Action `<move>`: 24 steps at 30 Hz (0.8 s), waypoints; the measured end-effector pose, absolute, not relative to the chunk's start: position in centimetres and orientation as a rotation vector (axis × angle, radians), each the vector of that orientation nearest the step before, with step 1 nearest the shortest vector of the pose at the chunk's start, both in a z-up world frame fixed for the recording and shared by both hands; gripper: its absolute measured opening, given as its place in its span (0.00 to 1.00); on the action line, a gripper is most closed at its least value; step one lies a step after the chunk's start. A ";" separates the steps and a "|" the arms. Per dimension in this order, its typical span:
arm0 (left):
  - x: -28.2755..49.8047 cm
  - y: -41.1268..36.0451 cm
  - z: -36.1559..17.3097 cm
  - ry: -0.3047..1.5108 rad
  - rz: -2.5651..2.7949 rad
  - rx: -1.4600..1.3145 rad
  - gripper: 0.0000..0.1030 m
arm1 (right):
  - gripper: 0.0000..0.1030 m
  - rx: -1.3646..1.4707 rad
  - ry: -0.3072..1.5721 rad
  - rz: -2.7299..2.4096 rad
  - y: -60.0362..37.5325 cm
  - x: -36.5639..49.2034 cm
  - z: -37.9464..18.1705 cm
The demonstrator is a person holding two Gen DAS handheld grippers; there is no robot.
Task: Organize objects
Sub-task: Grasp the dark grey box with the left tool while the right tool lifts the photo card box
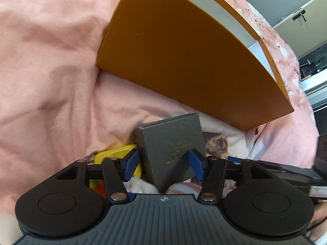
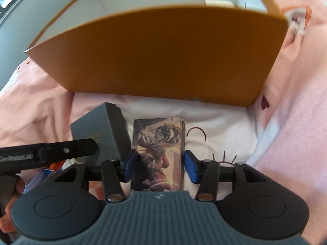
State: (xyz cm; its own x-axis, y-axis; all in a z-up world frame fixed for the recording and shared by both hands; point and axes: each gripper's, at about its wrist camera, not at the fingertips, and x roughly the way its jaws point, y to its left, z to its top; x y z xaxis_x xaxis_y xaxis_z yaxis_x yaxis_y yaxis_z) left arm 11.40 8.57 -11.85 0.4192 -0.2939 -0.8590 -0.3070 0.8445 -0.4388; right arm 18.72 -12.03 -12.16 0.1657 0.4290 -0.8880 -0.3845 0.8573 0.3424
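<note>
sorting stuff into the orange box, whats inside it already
Only bare white inner walls of the orange box show above its rim in the right wrist view. Its near wall hides the floor, so any contents cannot be seen.

A home bedroom, rumpled pink printed bedding (image 1: 51, 65) covering a bed, an open orange cardboard box (image 2: 159, 57) resting on it, white cupboard doors (image 1: 302, 16) at two o'clock beyond the bed

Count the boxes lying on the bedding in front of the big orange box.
2. The grey box lies tilted to the left, between the left gripper's open jaws. The illustrated box lies right of it, between the right gripper's open jaws. Others may be hidden behind the grippers.
</note>
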 end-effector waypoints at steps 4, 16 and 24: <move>12.1 9.1 -12.4 1.182 -0.002 -0.623 0.68 | 0.61 0.111 1.331 0.588 -12.4 20.1 -13.3; 12.9 10.3 -13.5 1.187 -0.034 -0.721 0.80 | 0.33 0.169 1.292 0.592 -13.8 20.2 -12.2; 13.9 9.5 -14.7 1.244 -0.079 -0.740 0.90 | 0.24 0.176 1.240 0.629 -14.6 19.2 -10.2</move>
